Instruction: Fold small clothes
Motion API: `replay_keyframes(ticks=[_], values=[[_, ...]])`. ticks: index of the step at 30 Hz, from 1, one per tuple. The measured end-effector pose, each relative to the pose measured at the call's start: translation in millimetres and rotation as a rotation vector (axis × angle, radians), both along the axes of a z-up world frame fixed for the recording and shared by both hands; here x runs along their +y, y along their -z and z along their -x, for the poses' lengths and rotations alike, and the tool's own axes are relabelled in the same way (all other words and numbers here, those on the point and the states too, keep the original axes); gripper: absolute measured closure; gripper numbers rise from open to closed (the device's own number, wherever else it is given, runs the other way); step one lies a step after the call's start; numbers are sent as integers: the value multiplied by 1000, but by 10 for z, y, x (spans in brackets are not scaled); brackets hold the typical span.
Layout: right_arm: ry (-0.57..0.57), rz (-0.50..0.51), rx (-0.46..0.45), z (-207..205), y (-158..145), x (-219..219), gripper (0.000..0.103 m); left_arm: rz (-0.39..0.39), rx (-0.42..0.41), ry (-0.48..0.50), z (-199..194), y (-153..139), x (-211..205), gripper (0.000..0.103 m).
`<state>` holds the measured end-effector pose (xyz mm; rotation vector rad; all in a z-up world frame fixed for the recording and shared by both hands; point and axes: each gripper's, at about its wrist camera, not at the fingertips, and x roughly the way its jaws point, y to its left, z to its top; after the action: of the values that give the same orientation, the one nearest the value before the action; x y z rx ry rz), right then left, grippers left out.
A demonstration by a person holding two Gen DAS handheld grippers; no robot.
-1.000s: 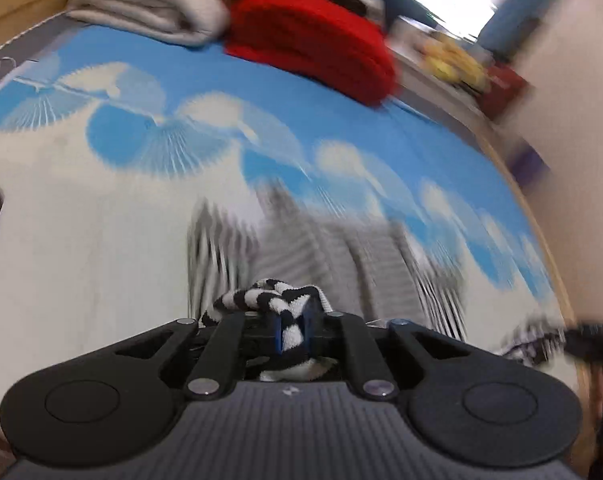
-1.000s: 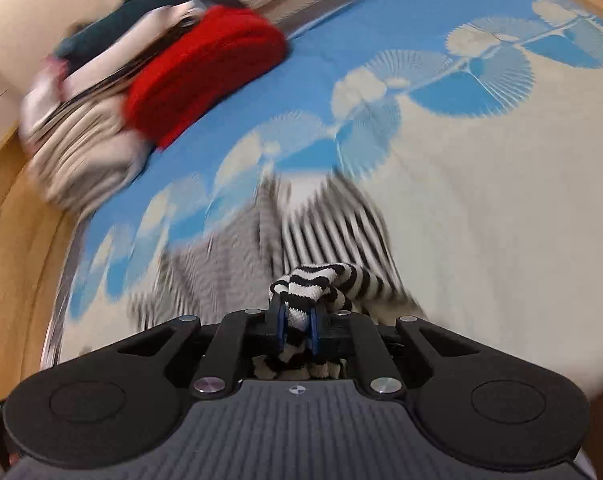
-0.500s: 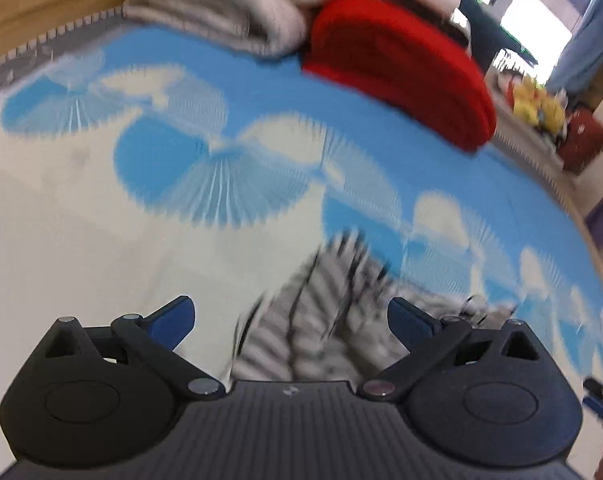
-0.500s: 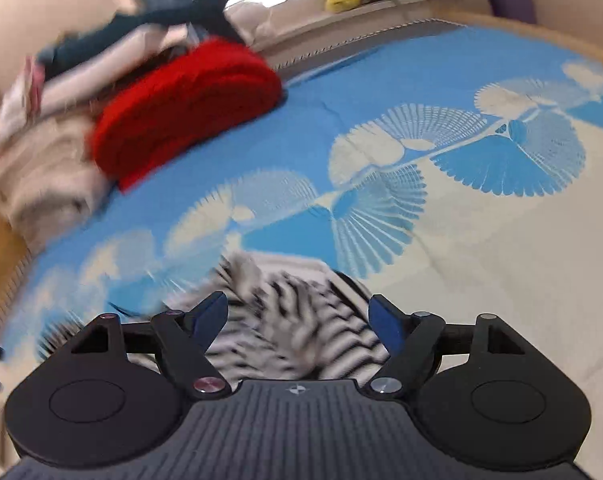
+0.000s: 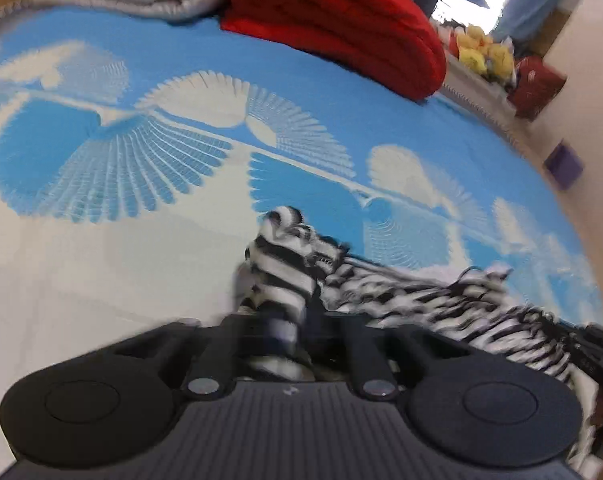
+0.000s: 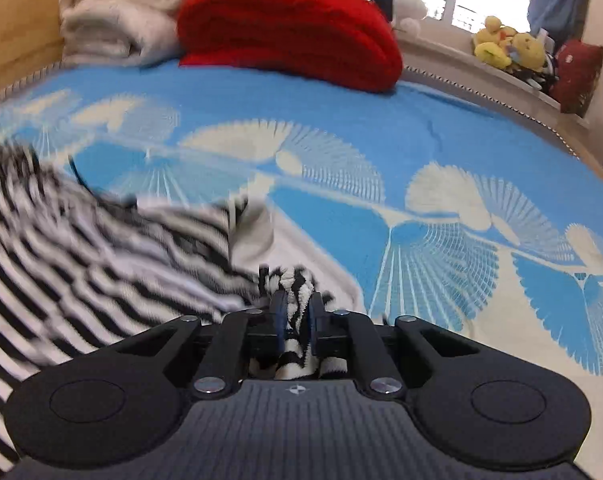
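While the black-and-white striped garment lies crumpled on the blue-and-cream patterned bedspread, each gripper pinches a bunched edge of it. The left gripper is clamped on a striped fold, blurred in its view. The right gripper is closing, with striped cloth between its blue pads. At the far end lie a red blanket and a cream blanket.

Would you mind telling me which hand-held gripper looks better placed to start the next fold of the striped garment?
Likely neither alone: left hand-held gripper and right hand-held gripper each pinch an edge of the striped garment.
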<state>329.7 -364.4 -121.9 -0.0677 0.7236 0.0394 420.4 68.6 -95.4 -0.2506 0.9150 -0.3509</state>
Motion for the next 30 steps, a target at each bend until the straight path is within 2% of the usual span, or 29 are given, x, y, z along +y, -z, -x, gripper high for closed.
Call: replay_keyframes(ticks=[3,5,7,10,11,12,13,14,15,16,17,21,22,24,27,30], values=[[85,-173,-122,-10,-416,-235,94,17,-86,-35,-6,-233,56,98],[181,-304,-197,-61,-550,-443,94,62,-122,-108,-48,-297,150,98],[280,-341,-208,-191,-464,-544,94,48,-124,-168,-109,-222,159,95],[379,-314,-80,-438,-2,-516,91,-22,-64,-153,-229,43,17,89],[384,-300,-34,-506,135,-488,89,-51,-44,-147,-254,119,-34,82],[380,-270,18,-564,276,-441,82,-75,-27,-137,-271,172,-71,64],[376,-238,36,-572,345,-401,72,-93,-21,-138,-259,204,-73,54],[376,-197,27,-561,344,-366,66,-128,-25,-155,-247,202,-73,37],[382,-165,20,-535,289,-358,52,-146,-38,-165,-219,186,-32,27],[385,-164,10,-510,194,-389,44,-143,-47,-170,-193,140,19,21],[390,-200,-15,-448,65,-457,42,-124,-46,-173,-170,89,71,15],[416,-315,-79,72,-423,-700,33,-37,-55,-165,76,-188,324,15],[434,-332,-80,259,-524,-743,30,-27,-52,-158,164,-261,362,15],[480,-362,-53,618,-632,-771,28,-38,-39,-122,420,-369,417,15],[482,-415,23,1139,-528,-731,27,-130,-14,-53,783,-483,372,15],[484,-370,113,1461,-241,-557,27,-158,-10,-14,1195,-457,460,14]])
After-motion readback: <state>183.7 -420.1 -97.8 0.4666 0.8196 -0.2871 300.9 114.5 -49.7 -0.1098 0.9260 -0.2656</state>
